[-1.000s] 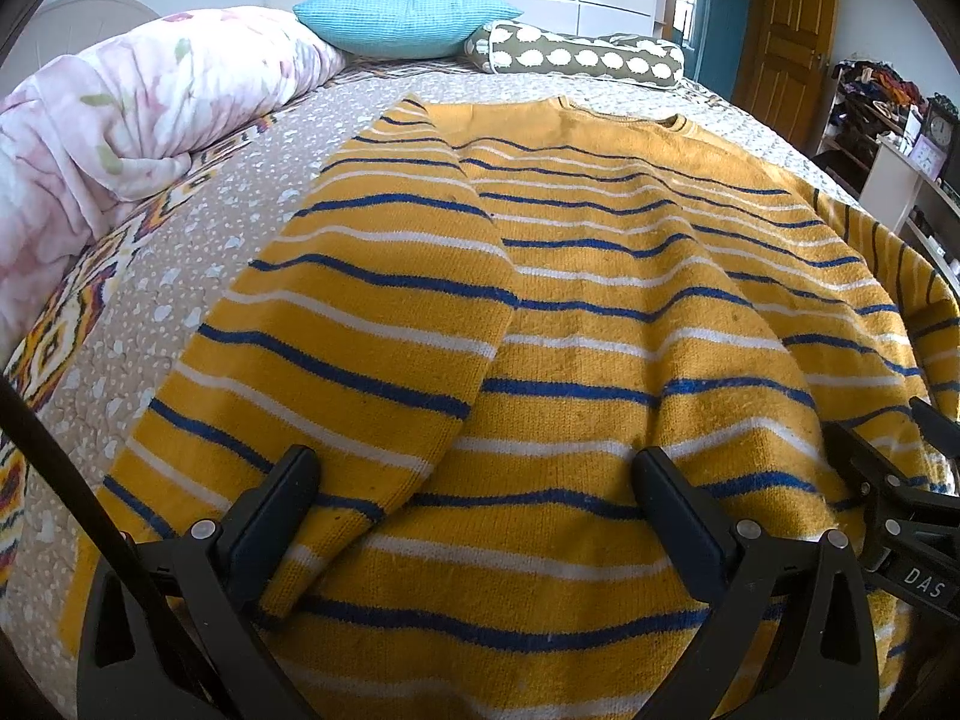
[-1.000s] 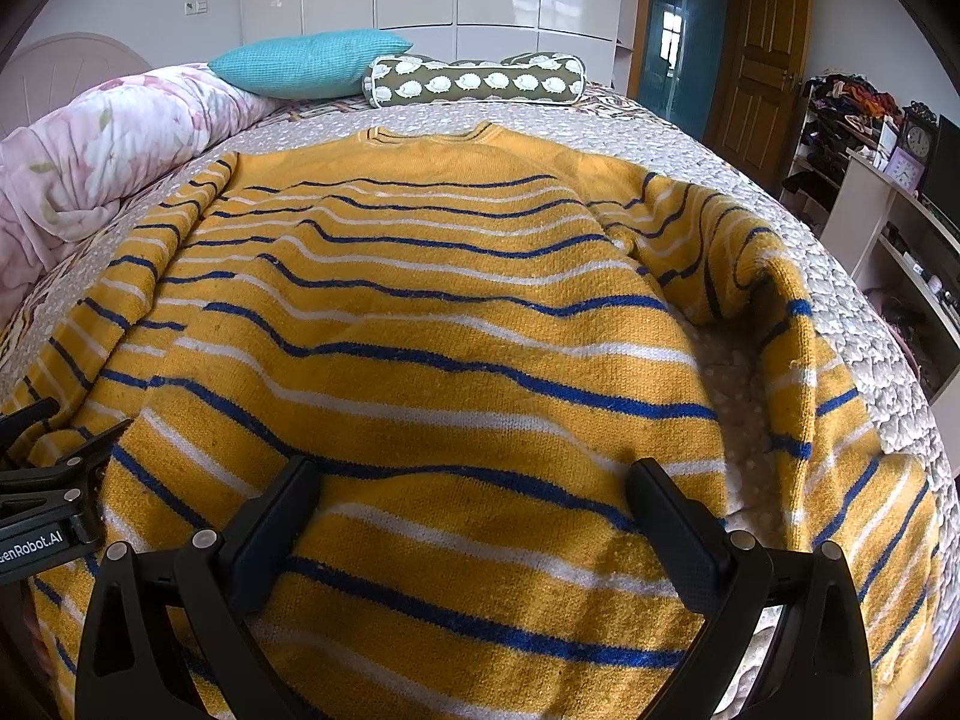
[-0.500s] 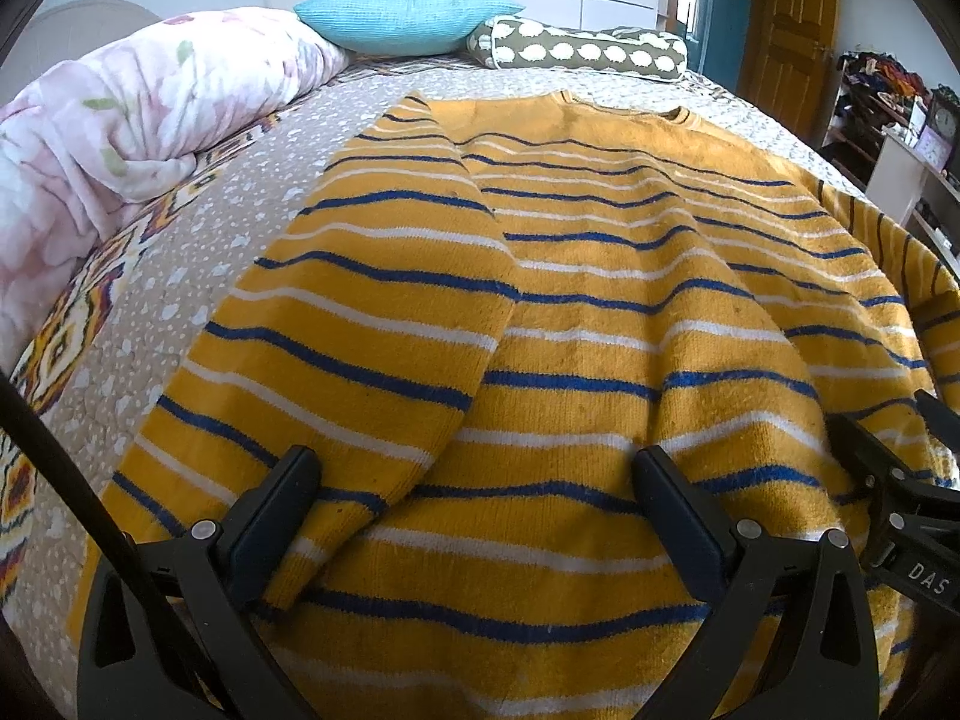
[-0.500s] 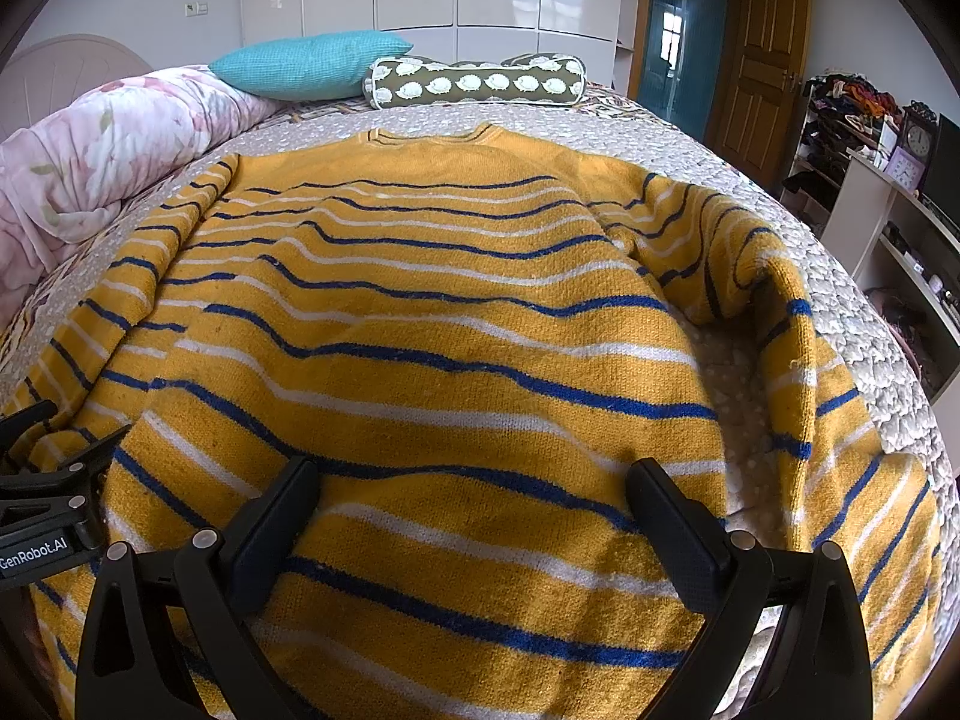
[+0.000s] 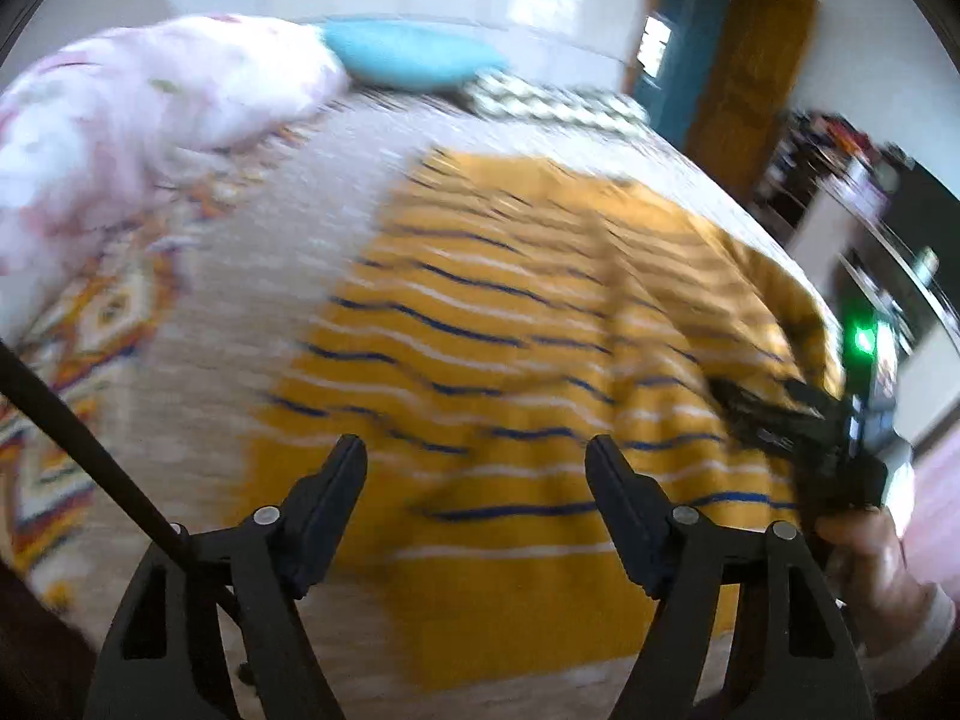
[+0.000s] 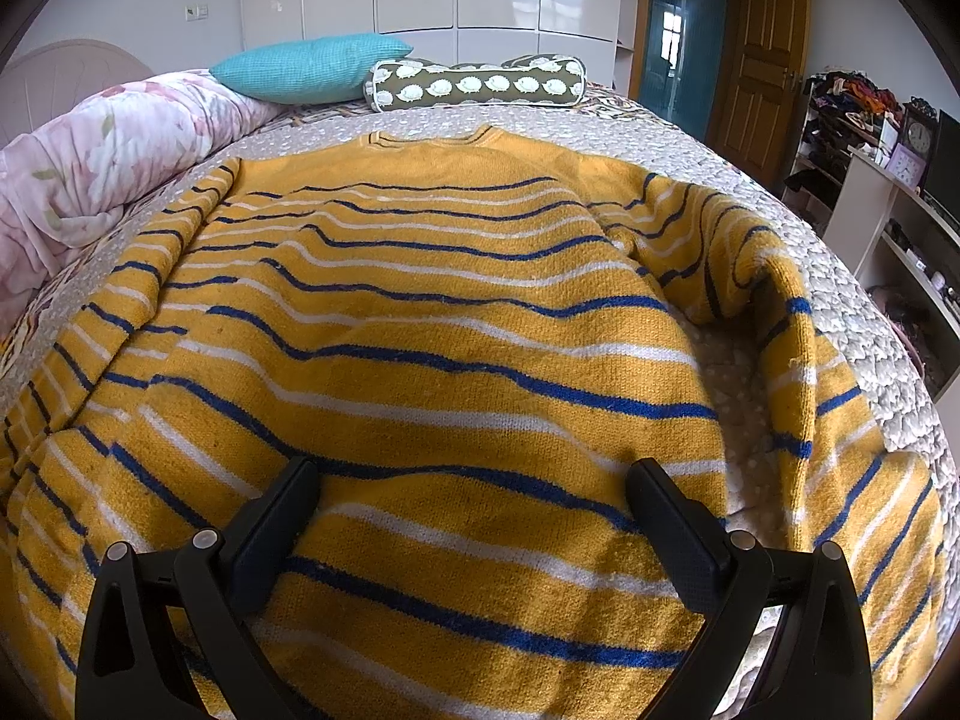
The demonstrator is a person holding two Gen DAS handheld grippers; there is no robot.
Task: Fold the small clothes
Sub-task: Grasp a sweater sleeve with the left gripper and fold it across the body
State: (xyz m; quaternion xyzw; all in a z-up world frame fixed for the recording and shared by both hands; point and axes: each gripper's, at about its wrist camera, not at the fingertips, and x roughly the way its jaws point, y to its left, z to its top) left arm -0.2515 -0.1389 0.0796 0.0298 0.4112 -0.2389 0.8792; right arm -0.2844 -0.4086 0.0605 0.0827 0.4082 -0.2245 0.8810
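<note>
The yellow sweater (image 6: 456, 324), striped in blue and white, lies spread flat on the bed (image 6: 690, 144), its neckline toward the pillows and its hem toward the cameras. Relative to the sweater's body, 1 sleeve is folded inward along the left edge, while the other sleeve (image 6: 786, 360) curves in a raised loop off the right edge, leaving a patch of bedspread between sleeve and body.

The right gripper (image 6: 474, 516) sits low over the sweater's hem with its jaws wide apart; the knit shows between the 2 fingers, and whether the pads press into it cannot be told. In the blurred left wrist view, the left gripper (image 5: 477, 480) hangs above the sweater (image 5: 528, 360) near its lower left corner, its jaws closing with nothing pinched between them. At the sweater's right edge in that view, a hand (image 5: 870, 558) grips the handle of the other gripper.

Beyond the sweater's neckline lie a turquoise pillow (image 6: 312, 66) and a patterned bolster (image 6: 480, 84). A floral quilt (image 6: 102, 150) is bunched to the sweater's left. A wooden door (image 6: 762, 60) and cluttered shelves (image 6: 888, 192) stand to its right.
</note>
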